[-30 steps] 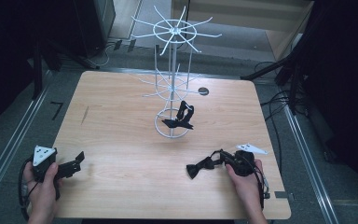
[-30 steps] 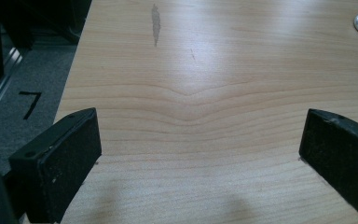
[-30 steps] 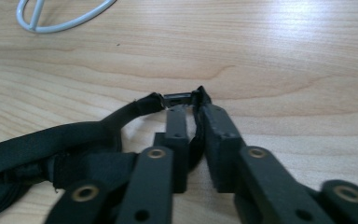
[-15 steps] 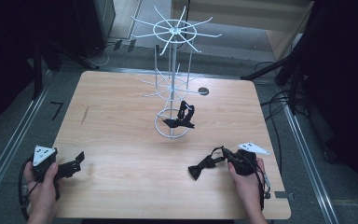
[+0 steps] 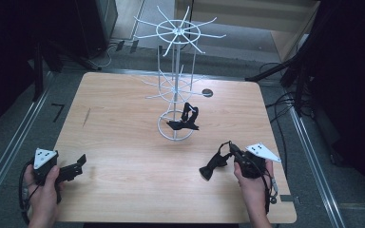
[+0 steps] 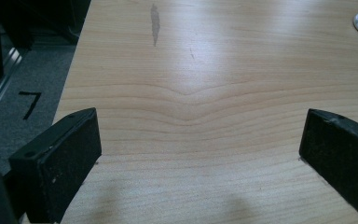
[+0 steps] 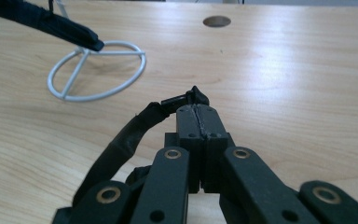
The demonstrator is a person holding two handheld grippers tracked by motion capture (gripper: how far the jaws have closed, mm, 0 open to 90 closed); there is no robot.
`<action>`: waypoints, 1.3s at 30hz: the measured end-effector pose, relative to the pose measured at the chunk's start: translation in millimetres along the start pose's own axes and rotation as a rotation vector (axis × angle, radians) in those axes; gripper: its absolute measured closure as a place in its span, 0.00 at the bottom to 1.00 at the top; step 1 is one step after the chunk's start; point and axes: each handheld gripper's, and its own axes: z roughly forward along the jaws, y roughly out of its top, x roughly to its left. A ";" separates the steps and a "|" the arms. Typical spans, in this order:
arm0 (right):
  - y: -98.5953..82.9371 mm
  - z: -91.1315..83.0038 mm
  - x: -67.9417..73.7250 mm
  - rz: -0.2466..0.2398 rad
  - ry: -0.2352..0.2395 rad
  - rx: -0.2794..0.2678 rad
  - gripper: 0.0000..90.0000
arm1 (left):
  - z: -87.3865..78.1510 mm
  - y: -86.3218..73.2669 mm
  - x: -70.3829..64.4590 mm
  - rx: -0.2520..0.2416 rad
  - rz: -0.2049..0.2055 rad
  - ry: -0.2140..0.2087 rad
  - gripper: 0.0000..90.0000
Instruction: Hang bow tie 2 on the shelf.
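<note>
A white wire rack [image 5: 176, 90] with hook arms stands mid-table, its ring base [image 7: 98, 70] on the wood. One black bow tie [image 5: 185, 121] hangs low on the rack, and its end [image 7: 51, 23] reaches in at the upper left of the right gripper view. My right gripper [image 5: 228, 149] is shut on the strap of a second black bow tie [image 5: 209, 166], which droops to the table on its left. In the right gripper view the jaws [image 7: 196, 109] are pressed together on that strap [image 7: 121, 140]. My left gripper [image 5: 78, 164] rests open at the front left, over bare wood [image 6: 200, 126].
A small dark hole [image 5: 207, 92] sits in the tabletop behind the rack. The table's left edge [image 6: 74, 79] runs close beside my left gripper, with grey floor and metal rails beyond. Cables lie on the floor at the right.
My right gripper has lifted its end of the bow tie slightly, so the tie hangs more steeply. The left gripper has not moved.
</note>
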 end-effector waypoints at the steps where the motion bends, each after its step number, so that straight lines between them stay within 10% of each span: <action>1: 1.9 -0.8 1.4 -0.004 -0.001 -0.009 1.00 | 0.0 0.0 0.1 0.001 -0.001 0.000 0.00; 39: 69.4 -4.6 30.8 -0.074 -0.008 -0.177 1.00 | 2.3 1.4 1.7 0.028 -0.008 -0.017 0.00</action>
